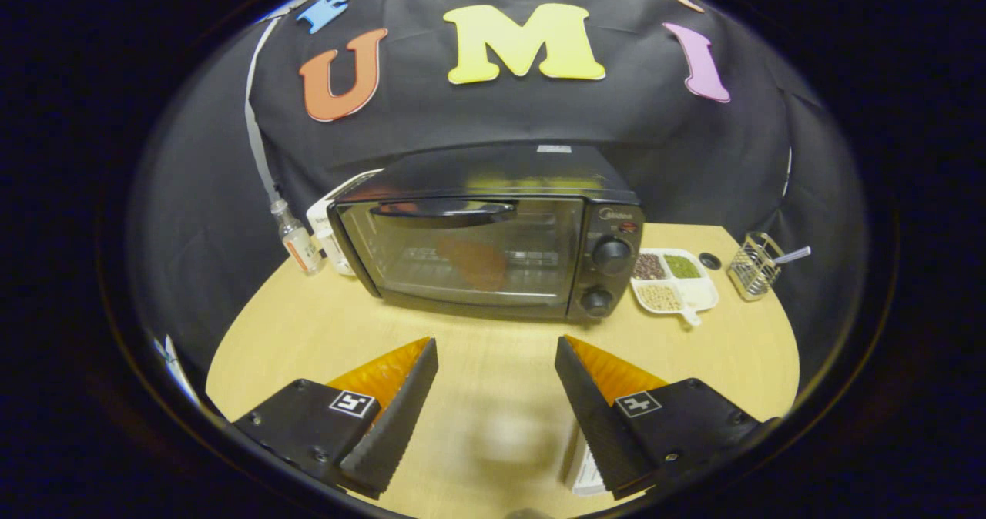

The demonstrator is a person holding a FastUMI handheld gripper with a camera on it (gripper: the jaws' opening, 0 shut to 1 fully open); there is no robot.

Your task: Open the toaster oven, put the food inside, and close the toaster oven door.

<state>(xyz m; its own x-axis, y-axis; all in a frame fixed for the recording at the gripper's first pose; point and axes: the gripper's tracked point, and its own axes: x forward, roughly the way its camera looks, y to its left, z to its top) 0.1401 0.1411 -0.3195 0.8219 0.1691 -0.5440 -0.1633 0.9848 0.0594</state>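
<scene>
Nearest of all, the gripper (pixel 497 365) hangs above the near edge of the wooden tabletop (pixel 493 349), its two black, ribbed fingers (pixel 393 419) spread wide apart with nothing between them except bare wood. Each finger has an orange panel on its outer face and a small square marker on the block behind it. Just beside the right finger, at the near edge of the tabletop, lies a small white item (pixel 583 469), partly hidden; what it is cannot be told.

Beyond the fingers, across an open stretch of wood, the toaster oven (pixel 493 234) stands toward the far middle of the tabletop, well apart from the gripper. Its glass door (pixel 462 253) is shut, with the dark handle (pixel 447 211) running along the top of the door. Behind the glass a reddish-brown piece of food (pixel 474 262) shows dimly on the rack. Two black knobs (pixel 612 256) sit one above the other on the panel at the oven's right side.

Just right of the oven lies a white divided dish (pixel 697 294) holding brown, green and pale grains in separate compartments. Further right, near the far right edge, stands a wire basket (pixel 753 265) with a utensil handle sticking out. At the oven's left, toward the far left edge, a small clear bottle (pixel 296 240) stands upright, with a white object (pixel 327 222) just behind the oven's corner.
</scene>
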